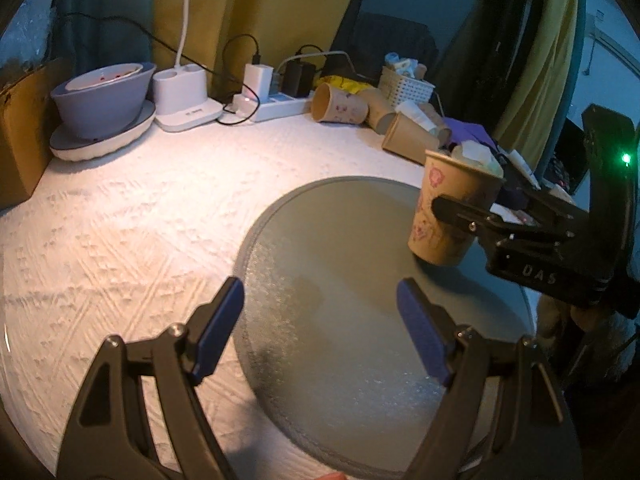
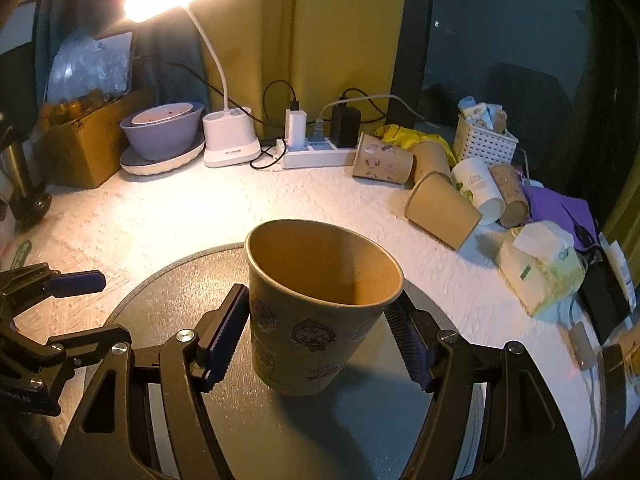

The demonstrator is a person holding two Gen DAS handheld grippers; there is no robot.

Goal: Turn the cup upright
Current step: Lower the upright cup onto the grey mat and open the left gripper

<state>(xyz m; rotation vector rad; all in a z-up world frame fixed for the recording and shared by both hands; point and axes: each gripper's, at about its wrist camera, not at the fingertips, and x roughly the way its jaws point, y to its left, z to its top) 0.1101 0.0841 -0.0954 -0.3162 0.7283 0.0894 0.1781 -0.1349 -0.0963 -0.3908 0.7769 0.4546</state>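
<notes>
A brown paper cup (image 2: pixel 320 304) with cartoon prints stands mouth up, slightly tilted, on a round grey mat (image 2: pixel 280 432). My right gripper (image 2: pixel 316 340) has a finger on each side of the cup, touching or nearly touching its walls. In the left wrist view the cup (image 1: pixel 452 212) is at the mat's (image 1: pixel 340 320) right edge with the right gripper (image 1: pixel 472 216) around it. My left gripper (image 1: pixel 320 328) is open and empty above the mat, left of the cup. It also shows at the left edge of the right wrist view (image 2: pixel 76 284).
Several paper cups (image 2: pixel 440 196) lie on their sides at the back right, by a white basket (image 2: pixel 484 140) and a tissue pack (image 2: pixel 540 268). A power strip (image 2: pixel 320 156), lamp base (image 2: pixel 230 140), stacked bowls (image 2: pixel 164 132) and a cardboard box (image 2: pixel 88 144) line the back.
</notes>
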